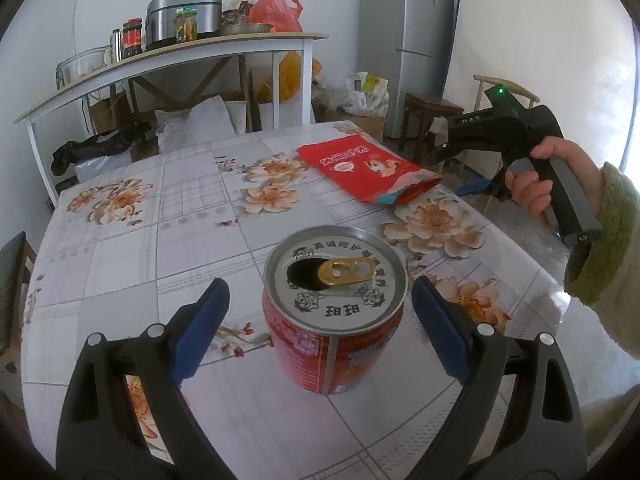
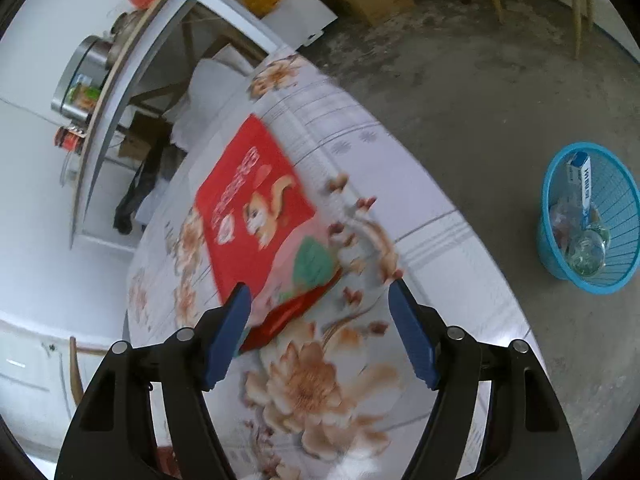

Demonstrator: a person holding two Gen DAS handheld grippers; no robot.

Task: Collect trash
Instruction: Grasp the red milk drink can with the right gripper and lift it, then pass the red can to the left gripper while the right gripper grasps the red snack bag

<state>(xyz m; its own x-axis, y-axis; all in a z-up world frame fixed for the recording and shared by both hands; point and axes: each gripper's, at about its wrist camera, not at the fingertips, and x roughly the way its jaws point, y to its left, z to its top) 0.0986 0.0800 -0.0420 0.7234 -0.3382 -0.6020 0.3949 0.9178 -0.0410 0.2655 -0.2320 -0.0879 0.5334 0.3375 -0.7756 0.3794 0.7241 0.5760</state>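
An opened red drink can [image 1: 336, 332] stands upright on the flowered tablecloth [image 1: 160, 240]. My left gripper [image 1: 320, 286] is open around it, with a blue pad [image 1: 200, 332] on each side and a gap to the can. Farther back lies a red snack bag [image 1: 360, 164] with its torn end toward the table's right edge. A hand [image 1: 532, 188] holds the right gripper there. In the right wrist view my right gripper [image 2: 318, 286] is open just above the bag [image 2: 252, 200]. The bag's torn end lies between the fingers, close to the left pad [image 2: 228, 336], and is not pinched.
A blue plastic basket [image 2: 616, 264] stands on the concrete floor right of the table, with a clear bottle and a small box inside. Behind the table stand a white shelf [image 1: 168, 60] with pots and jars, a grey fridge [image 1: 408, 40], a dark stool [image 1: 428, 108] and cardboard boxes.
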